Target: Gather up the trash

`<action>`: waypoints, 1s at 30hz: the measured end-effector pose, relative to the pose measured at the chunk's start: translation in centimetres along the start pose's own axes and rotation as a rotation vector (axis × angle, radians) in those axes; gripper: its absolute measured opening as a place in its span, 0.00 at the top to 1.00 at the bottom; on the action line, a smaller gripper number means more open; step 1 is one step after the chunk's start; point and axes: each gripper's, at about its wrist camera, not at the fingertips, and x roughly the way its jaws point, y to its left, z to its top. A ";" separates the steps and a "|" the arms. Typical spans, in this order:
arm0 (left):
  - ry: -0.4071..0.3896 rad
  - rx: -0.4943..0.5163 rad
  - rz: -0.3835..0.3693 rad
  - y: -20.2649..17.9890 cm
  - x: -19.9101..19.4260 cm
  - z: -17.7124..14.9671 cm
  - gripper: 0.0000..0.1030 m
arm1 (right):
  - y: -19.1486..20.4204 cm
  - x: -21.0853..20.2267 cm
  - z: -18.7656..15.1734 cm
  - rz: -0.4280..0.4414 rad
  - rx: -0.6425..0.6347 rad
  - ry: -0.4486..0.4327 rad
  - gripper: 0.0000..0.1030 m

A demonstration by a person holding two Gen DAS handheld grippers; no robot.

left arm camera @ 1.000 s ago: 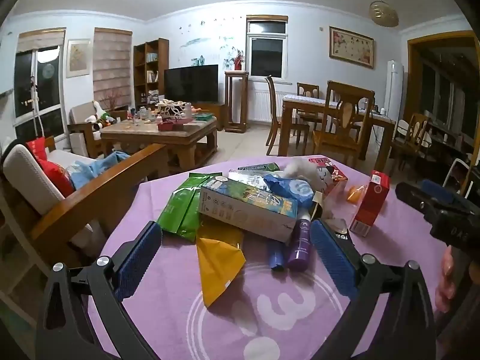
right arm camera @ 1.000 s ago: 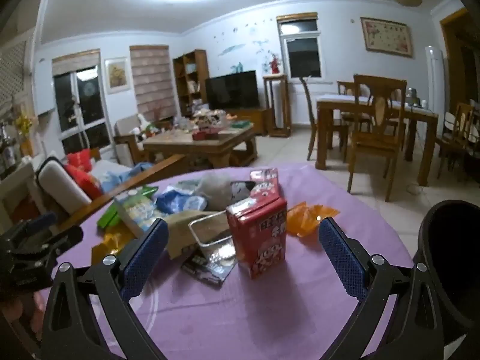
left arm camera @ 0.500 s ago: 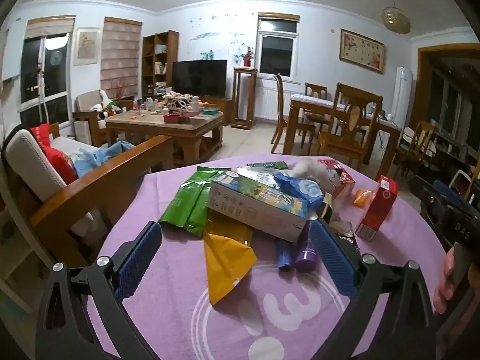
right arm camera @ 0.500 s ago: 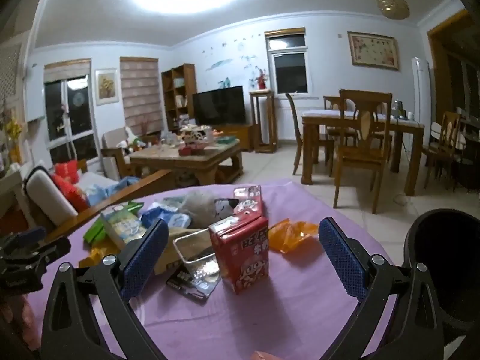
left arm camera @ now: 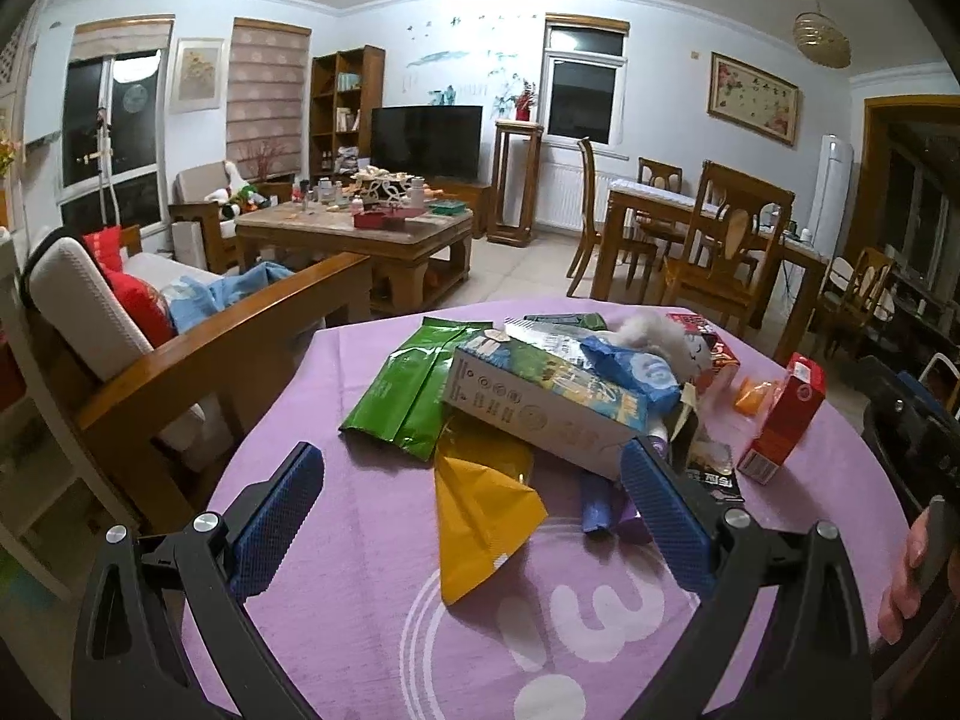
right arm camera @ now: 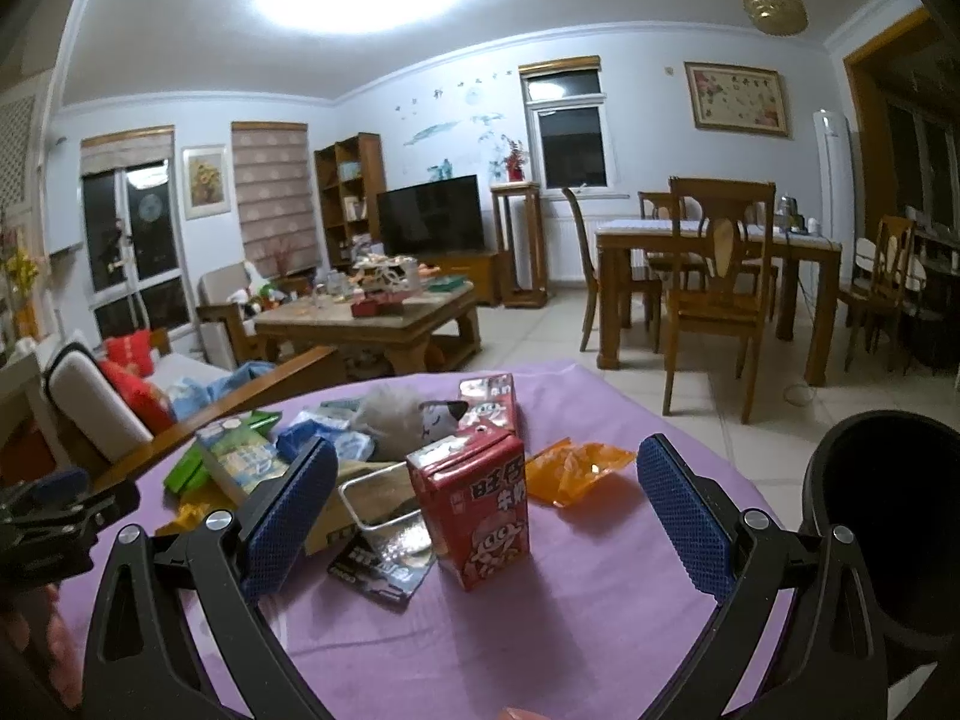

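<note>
Both tongs, left (left arm camera: 471,516) and right (right arm camera: 480,516), are held released above the purple-clothed tabletop (right arm camera: 540,630); the red drink carton (right arm camera: 471,516) is judged next for grasping.

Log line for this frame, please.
stage: approach | left gripper: open, empty | right gripper: open, facing red carton | black bin: right

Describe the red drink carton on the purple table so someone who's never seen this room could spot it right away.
Start at the round table with the purple cloth, covered in a heap of wrappers and boxes. On the side of the heap nearest the black bin, the red drink carton stands apart. It is the only piece standing upright, unlike the flat orange wrapper beside it.
</note>
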 end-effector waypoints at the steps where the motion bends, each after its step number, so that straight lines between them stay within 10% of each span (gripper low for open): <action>1: -0.001 0.000 0.003 0.0 -0.1 0.0 0.05 | 0.0 0.0 -0.1 -0.001 0.003 0.001 0.04; 30: -0.013 0.011 0.010 -0.2 -0.5 0.1 0.05 | 0.8 0.1 -0.4 -0.016 -0.014 -0.002 0.04</action>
